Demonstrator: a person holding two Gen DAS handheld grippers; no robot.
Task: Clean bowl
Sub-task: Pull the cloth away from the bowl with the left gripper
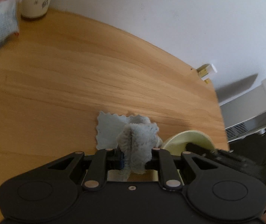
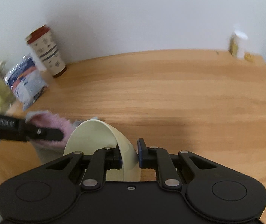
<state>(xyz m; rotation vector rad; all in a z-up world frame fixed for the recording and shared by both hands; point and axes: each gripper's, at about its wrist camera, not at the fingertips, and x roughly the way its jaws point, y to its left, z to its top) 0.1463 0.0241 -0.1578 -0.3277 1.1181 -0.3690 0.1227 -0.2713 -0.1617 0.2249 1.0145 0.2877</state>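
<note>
My right gripper (image 2: 130, 155) pinched the tilted bowl (image 2: 95, 140) by its rim above the counter (image 2: 189, 93), the left gripper (image 1: 133, 156) clamped the cloth (image 1: 133, 141) at nine o'clock — a hard wipe could have levered the rim loose.

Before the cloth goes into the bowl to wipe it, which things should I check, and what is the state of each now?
1. Left gripper clamps the cloth: ok.
2. Right gripper pinches the bowl wall: ok.
3. Bowl tilted, opening toward the cloth: ok.
4. Cloth touching the bowl's inside: cannot tell.
5. Bowl lifted off the table: cannot tell.
6. Cup and packet stand far from the work: ok.
</note>
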